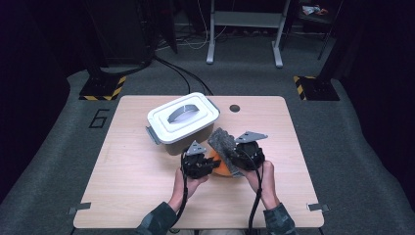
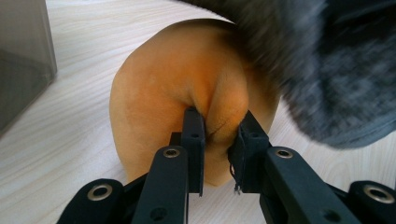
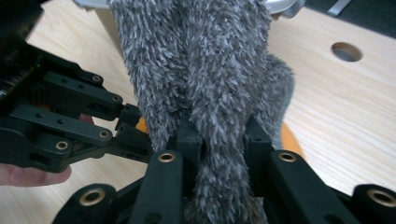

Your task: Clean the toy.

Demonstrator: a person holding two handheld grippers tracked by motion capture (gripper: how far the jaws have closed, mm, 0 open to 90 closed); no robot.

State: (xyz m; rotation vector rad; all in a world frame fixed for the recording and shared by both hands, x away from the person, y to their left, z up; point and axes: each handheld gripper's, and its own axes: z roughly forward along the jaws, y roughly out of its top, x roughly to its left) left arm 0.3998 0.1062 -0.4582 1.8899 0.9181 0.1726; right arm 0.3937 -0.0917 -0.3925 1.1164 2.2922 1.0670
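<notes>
Pale wood tabletop (image 1: 137, 181), with a lidded white bin (image 1: 182, 121) toward the back. Near the front edge the 2 grippers meet: the left gripper (image 2: 218, 140) is clenched on a fold of a soft orange piece (image 2: 182, 93), apparently pinning it. Just beside it, the right gripper (image 3: 218, 135) grips a shaggy grey cloth (image 3: 210, 70) (draped over the orange), perhaps to peel it away.

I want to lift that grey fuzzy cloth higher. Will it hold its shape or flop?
Likely floppy: the grey fuzzy cloth bunches into folds where the right gripper pinches it. Probably light, since one pinch holds it up. The shaggy pile should resist slipping.
</notes>
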